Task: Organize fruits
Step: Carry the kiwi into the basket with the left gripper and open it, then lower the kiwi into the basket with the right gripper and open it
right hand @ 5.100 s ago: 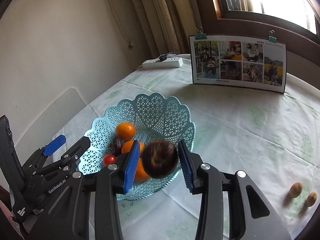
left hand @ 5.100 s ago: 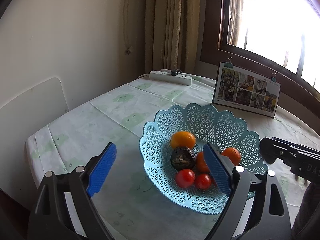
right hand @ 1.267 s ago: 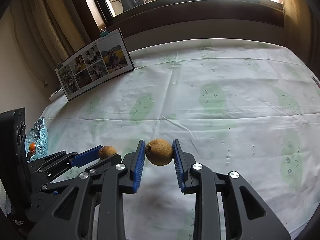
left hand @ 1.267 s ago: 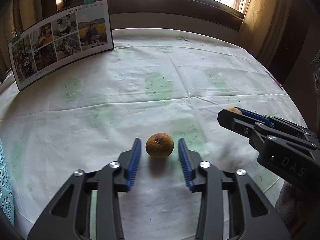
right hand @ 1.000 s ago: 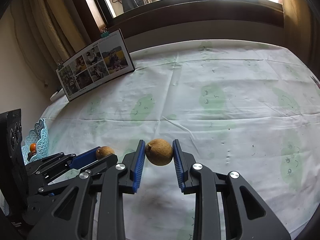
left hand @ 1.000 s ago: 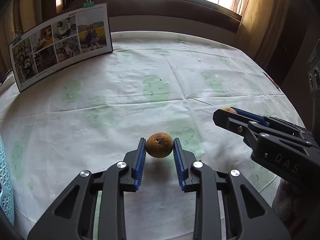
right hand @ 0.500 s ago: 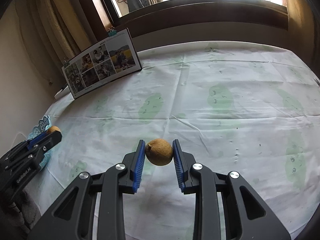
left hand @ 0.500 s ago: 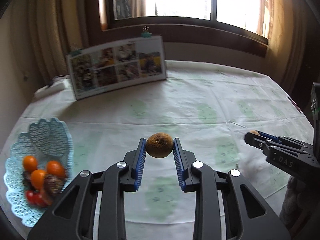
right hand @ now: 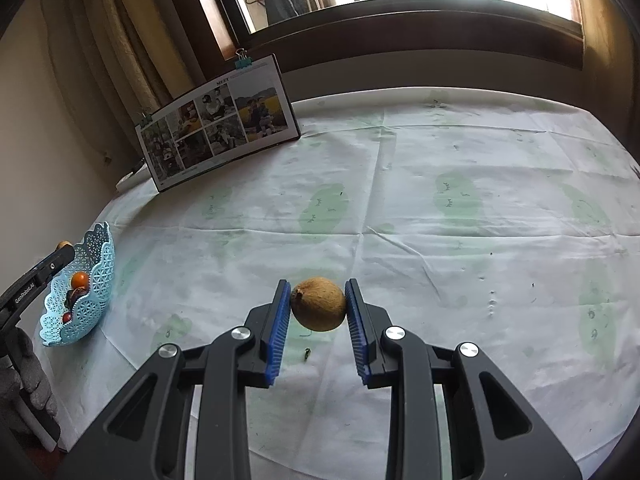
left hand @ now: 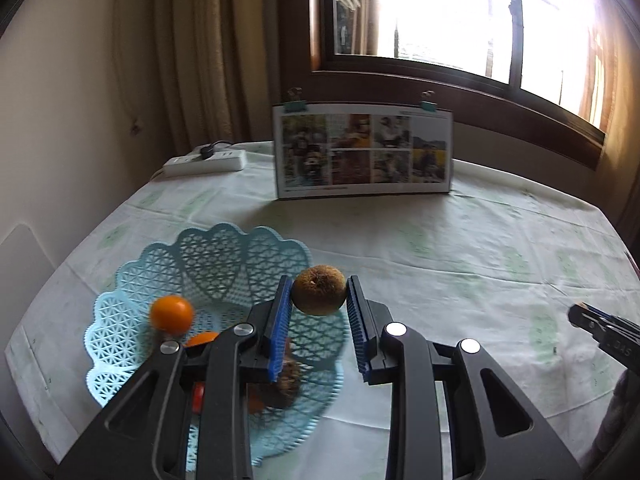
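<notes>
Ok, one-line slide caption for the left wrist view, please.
Left gripper clamps a brown fruit above the blue lattice basket of oranges and tomatoes.

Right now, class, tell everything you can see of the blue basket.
The basket is pale blue plastic lattice with a scalloped, heart-patterned rim. It stands upright on the tablecloth near the table's left edge. Inside lie oranges, small red fruits and something dark. The left hand-held gripper, shut on a brown fruit, hangs over its right side, not touching.
</notes>
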`<control>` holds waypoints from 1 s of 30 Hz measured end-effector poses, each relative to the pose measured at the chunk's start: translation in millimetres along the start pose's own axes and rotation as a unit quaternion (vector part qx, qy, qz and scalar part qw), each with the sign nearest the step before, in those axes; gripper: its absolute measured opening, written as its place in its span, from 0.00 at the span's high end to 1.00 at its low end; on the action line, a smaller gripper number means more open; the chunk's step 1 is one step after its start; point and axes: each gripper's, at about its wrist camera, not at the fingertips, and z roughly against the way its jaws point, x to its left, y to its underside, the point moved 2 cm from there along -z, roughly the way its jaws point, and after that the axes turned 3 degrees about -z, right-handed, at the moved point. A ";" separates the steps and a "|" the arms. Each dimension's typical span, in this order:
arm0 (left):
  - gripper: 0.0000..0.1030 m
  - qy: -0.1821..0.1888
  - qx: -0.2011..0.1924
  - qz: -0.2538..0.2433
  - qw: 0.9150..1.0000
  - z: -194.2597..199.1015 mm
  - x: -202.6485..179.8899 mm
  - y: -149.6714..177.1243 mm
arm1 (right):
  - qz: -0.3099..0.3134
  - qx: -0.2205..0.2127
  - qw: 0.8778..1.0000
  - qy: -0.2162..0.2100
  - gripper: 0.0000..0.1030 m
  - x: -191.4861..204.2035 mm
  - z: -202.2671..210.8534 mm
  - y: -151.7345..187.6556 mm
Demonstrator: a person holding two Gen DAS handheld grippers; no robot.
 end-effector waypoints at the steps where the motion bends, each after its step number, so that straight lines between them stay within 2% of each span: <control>1: 0.72 -0.004 0.001 0.004 1.000 -2.1 4.4 0.8 | -0.001 0.000 1.000 0.000 0.73 1.4 0.4 0.0; 7: 0.72 -0.018 0.008 0.023 1.000 -11.8 29.7 2.1 | 0.008 0.000 1.000 -0.005 0.73 16.5 1.5 0.0; 11: 0.61 -0.022 0.007 0.047 0.999 -10.9 47.7 2.0 | 0.021 0.002 1.000 -0.013 0.73 33.5 0.1 -0.4; 13: 0.60 -0.025 0.000 0.051 0.998 -6.6 53.2 2.7 | 0.030 0.002 0.999 -0.018 0.73 43.8 -0.7 -1.4; 21: 0.60 -0.033 -0.014 0.076 0.996 10.6 83.3 10.4 | 0.075 0.006 0.995 -0.064 0.73 104.9 -4.1 -7.9; 30: 0.60 -0.049 -0.011 0.090 0.995 20.3 112.1 26.4 | 0.125 0.023 0.984 -0.123 0.73 188.3 -19.2 -7.0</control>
